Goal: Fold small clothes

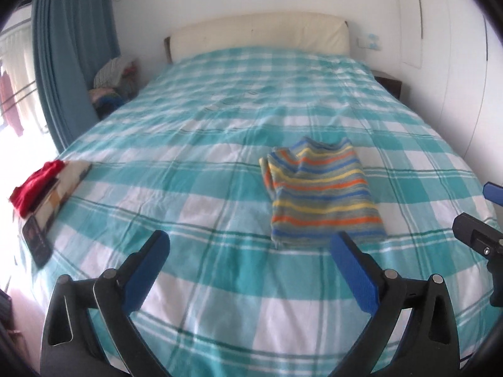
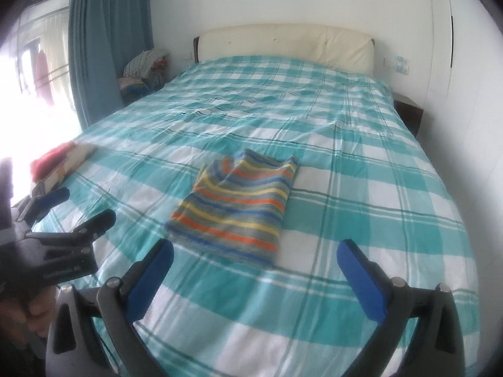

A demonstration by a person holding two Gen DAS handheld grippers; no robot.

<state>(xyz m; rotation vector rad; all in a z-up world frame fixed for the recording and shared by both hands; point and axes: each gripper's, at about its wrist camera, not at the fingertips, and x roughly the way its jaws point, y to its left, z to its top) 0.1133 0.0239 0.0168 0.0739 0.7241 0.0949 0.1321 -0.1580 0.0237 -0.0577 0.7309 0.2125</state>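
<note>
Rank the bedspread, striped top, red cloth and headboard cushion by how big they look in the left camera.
1. Checked bedspread
2. Headboard cushion
3. Striped top, though it lies nearer, so these two are unsure
4. Red cloth

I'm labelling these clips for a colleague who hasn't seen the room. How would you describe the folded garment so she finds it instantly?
Start at the big bed with the teal-and-white checked cover. Near its foot end, ahead of both open grippers, lies the striped top, folded into a neat rectangle. Its orange, yellow and blue stripes on grey set it apart from the red garment at the bed's left edge.

red cloth [image 2: 52, 158] blurred, phone [image 1: 37, 238] indistinct
</note>
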